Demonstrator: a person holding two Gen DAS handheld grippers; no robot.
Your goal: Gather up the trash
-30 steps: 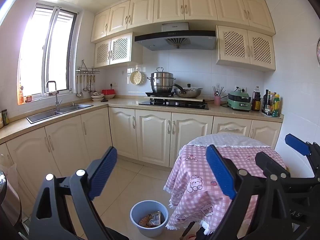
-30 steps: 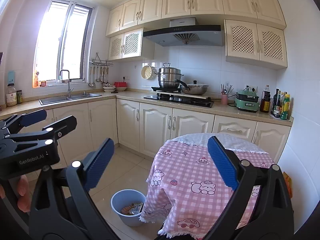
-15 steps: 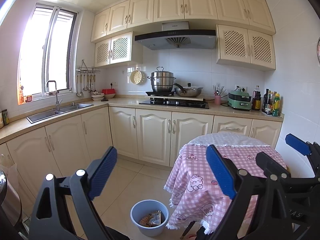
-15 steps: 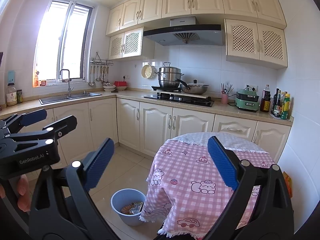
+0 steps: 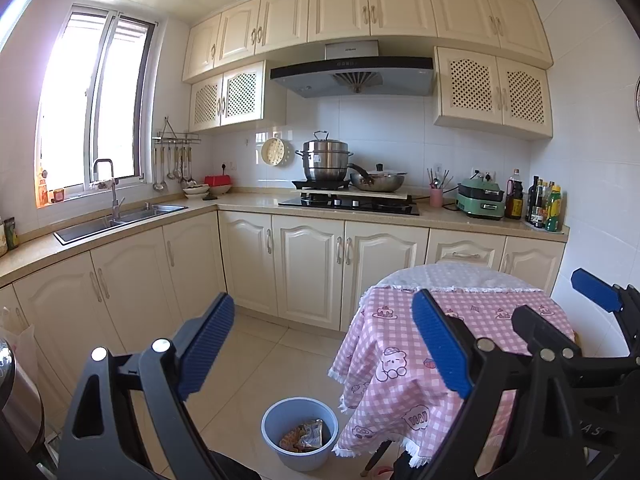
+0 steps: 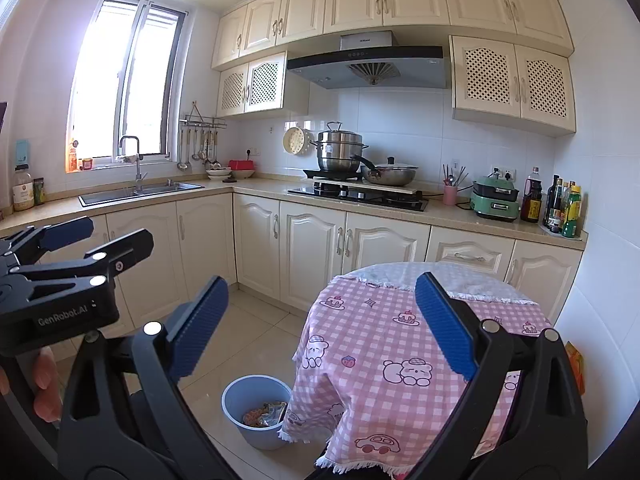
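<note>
Trash wrappers [image 5: 305, 434] sit in one blue bucket [image 5: 276, 426] on the floor beside one pink-checked table [image 5: 400, 368]. We hold two grippers, left [image 5: 322, 346] and right [image 6: 320, 326], both spread apart, empty. Only the right view shows an orange packet [image 6: 576, 364] past the table.

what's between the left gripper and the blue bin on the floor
Nothing visible. The left gripper hangs open above bare floor tile, and the blue bin with wrappers inside sits below it in the open. The pink checked tablecloth hangs just to the bin's right, beside it, not over its mouth.
</note>
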